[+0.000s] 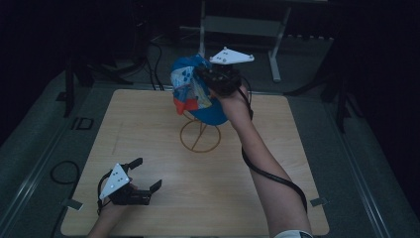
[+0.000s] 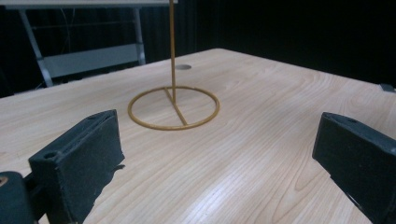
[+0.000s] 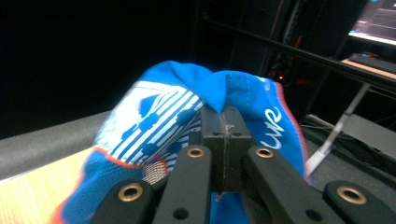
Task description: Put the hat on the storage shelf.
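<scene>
Cloth (image 3: 243, 93): blue knit, white stripes, red-orange trim, white lettering we cannot read (partly folded), upper centre | right tool (image 3: 224, 122) clamped on it | left tool (image 1: 147, 174) agape, lower left | worktop (image 1: 237, 163) pale woodgrain; wire ring stand (image 2: 173, 108).

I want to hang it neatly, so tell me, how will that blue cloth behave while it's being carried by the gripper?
Probably floppy: the blue cloth bunches and droops around the right gripper, whose fingers pinch a fold. It looks light, held by one small pinch. It may snag on the wire stand.
</scene>
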Available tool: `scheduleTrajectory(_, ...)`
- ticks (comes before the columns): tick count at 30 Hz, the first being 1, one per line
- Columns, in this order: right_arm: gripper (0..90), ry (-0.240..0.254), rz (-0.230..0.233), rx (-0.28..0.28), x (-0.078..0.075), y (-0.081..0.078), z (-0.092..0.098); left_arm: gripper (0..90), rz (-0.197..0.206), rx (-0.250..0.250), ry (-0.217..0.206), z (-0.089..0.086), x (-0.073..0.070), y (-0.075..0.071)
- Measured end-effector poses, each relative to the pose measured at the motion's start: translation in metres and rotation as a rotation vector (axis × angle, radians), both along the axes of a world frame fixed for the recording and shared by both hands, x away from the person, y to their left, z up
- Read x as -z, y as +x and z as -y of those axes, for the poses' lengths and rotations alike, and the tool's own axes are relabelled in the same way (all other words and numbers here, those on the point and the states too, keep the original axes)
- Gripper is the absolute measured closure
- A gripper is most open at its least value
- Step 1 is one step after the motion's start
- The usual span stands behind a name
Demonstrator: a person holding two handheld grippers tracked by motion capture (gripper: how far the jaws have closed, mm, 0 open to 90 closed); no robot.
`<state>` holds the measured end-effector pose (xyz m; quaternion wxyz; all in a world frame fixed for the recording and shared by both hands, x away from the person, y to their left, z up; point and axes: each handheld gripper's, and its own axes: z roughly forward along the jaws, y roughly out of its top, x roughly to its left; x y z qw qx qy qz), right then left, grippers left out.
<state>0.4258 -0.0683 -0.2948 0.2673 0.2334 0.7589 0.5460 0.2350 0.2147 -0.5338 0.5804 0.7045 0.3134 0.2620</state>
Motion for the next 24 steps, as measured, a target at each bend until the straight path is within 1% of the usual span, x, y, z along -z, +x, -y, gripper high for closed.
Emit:
scheduleTrajectory(2, 90.0, -0.006, 0.000, -0.014, 0.001, 0.002, -0.007, 1.8, -0.004, -0.001, -0.006, -0.001, 0.001, 0.000)
scheduleTrajectory(3, 90.0, -0.014, 0.001, -0.019, 0.002, 0.003, -0.010, 1.8, -0.007, 0.000, -0.016, -0.001, 0.001, 0.000)
scheduleTrajectory(4, 90.0, -0.017, -0.007, -0.017, 0.004, 0.006, -0.012, 1.8, -0.011, -0.002, -0.015, -0.002, 0.001, 0.001)
scheduleTrajectory(7, 90.0, -0.013, -0.068, -0.027, 0.014, 0.017, -0.015, 1.8, -0.017, 0.002, -0.015, -0.002, 0.003, 0.000)
scheduleTrajectory(9, 90.0, -0.029, -0.085, -0.019, 0.021, 0.022, -0.015, 1.8, -0.018, 0.006, -0.011, -0.002, 0.003, 0.000)
scheduleTrajectory(10, 90.0, -0.032, -0.108, -0.023, 0.026, 0.026, -0.015, 1.8, -0.022, 0.007, -0.013, -0.002, 0.003, 0.001)
scheduleTrajectory(11, 90.0, -0.036, -0.120, -0.022, 0.029, 0.028, -0.014, 1.8, -0.024, 0.007, -0.012, -0.001, 0.003, 0.001)
scheduleTrajectory(13, 90.0, -0.053, -0.135, -0.010, 0.035, 0.032, -0.013, 1.8, -0.029, 0.014, -0.014, -0.001, 0.004, 0.001)
scheduleTrajectory(16, 90.0, -0.062, -0.142, 0.000, 0.039, 0.034, -0.011, 1.8, -0.031, 0.018, -0.008, -0.001, 0.004, 0.002)
scheduleTrajectory(21, 89.0, -0.074, -0.176, -0.006, 0.048, 0.035, -0.003, 1.8, -0.040, 0.028, -0.007, 0.001, 0.005, 0.002)
scheduleTrajectory(23, 88.2, -0.072, -0.181, -0.015, 0.050, 0.035, -0.001, 1.8, -0.041, 0.032, -0.007, 0.001, 0.005, 0.001)
scheduleTrajectory(24, 86.4, -0.063, -0.186, -0.018, 0.053, 0.034, 0.003, 1.8, -0.043, 0.034, -0.008, 0.001, 0.006, 0.001)
